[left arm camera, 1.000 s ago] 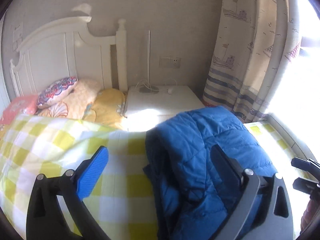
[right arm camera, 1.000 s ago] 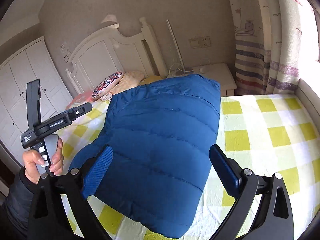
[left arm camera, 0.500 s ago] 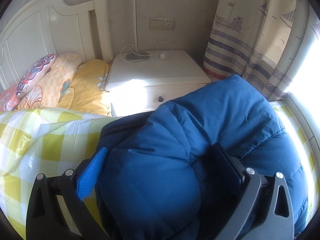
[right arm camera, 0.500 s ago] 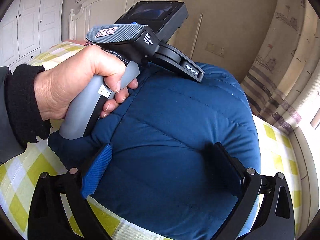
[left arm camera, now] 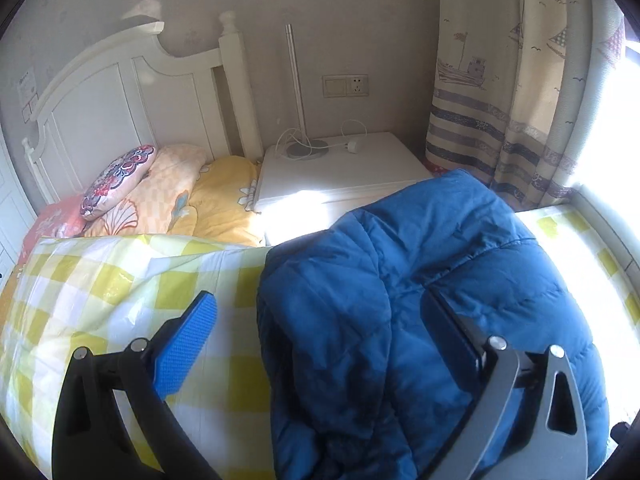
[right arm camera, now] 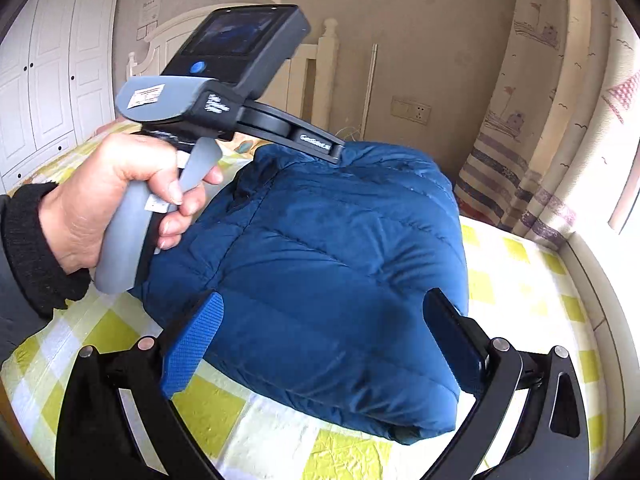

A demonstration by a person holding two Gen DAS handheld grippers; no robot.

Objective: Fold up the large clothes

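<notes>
A blue puffer jacket (left arm camera: 432,304) lies folded into a thick bundle on the yellow-checked bed cover (left arm camera: 120,292). It also shows in the right wrist view (right arm camera: 332,264). My left gripper (left arm camera: 320,332) is open and empty, its jaws spread just above the jacket's near left edge. My right gripper (right arm camera: 324,332) is open and empty, its jaws spread over the jacket's near side. The left gripper's body, held in a hand (right arm camera: 112,200), shows in the right wrist view over the jacket's left end; its fingertips are hidden there.
A white headboard (left arm camera: 120,100) and several pillows (left arm camera: 168,192) are at the bed's head. A white nightstand (left arm camera: 340,172) with a lamp base and cable stands beside it. Patterned curtains (left arm camera: 500,80) hang by the window. White wardrobes (right arm camera: 52,68) stand at the left.
The left gripper has drawn back and up from the jacket, so more of the bed cover shows. The right gripper has shifted a little; the jacket still lies folded.
</notes>
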